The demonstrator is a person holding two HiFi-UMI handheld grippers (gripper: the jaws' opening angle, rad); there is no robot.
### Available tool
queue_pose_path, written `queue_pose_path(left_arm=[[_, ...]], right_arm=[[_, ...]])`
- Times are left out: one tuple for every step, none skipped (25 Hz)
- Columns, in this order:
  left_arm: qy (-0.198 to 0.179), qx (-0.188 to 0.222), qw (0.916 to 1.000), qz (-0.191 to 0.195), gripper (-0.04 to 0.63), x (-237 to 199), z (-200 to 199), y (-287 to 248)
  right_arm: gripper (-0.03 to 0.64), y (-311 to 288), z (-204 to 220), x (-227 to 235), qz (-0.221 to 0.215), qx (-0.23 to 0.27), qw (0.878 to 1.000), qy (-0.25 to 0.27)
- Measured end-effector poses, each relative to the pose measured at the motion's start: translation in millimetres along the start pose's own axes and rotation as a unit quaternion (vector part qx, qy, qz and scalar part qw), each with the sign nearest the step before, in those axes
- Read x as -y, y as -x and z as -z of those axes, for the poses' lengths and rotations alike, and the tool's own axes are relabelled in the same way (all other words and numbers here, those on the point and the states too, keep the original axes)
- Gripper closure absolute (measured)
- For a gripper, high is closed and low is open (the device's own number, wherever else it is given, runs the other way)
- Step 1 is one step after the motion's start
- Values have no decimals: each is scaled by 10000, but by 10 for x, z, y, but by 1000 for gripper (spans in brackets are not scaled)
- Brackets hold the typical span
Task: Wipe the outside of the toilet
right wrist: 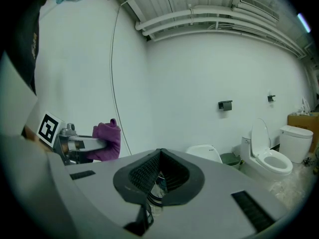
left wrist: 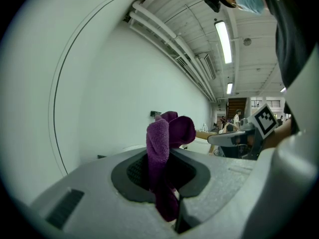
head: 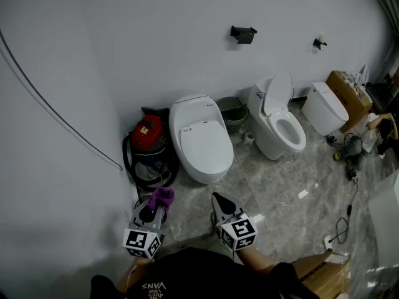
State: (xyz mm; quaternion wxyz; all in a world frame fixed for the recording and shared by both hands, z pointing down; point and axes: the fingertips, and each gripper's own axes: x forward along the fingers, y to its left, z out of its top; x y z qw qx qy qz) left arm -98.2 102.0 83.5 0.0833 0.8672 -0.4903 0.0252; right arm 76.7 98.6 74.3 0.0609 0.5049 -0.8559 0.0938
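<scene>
My left gripper (head: 154,209) is clamped on a purple cloth (head: 163,196); my right gripper (head: 219,200) has its jaws together, empty. The closed toilet (head: 201,143) stands ahead against the wall (head: 156,42). Its lid mark and the yellow label on the red vacuum (head: 148,132) beside it are too small to read.

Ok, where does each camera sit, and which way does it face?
Head view: on the person's head, looking steeply down at the floor, a closed toilet and an open-lid toilet; torso, forearms, left hand-held gripper and right hand-held gripper show.
Left gripper view: on the left hand-held gripper, tilted up at wall and ceiling; jaws shut on the purple cloth.
Right gripper view: on the right hand-held gripper, facing wall and both toilets; jaws together, empty.
Shared: the cloth shows in all three; each gripper view catches the other hand-held gripper.
</scene>
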Motion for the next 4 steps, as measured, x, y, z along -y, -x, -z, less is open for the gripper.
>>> queue_pose_path(left_arm=[[16, -10, 10000, -3, 545, 11, 16, 20], [30, -19, 10000, -4, 545, 19, 32, 39], [41, -27, 10000, -4, 545, 27, 47, 56], [51, -34, 10000, -2, 545, 34, 62, 73]], right_arm=[[618, 20, 15, -9, 8, -7, 10000, -8], [618, 38, 30, -18, 17, -11, 10000, -17], [618, 55, 45, -27, 25, -14, 10000, -26], [618, 72, 59, -36, 33, -16, 10000, -36]])
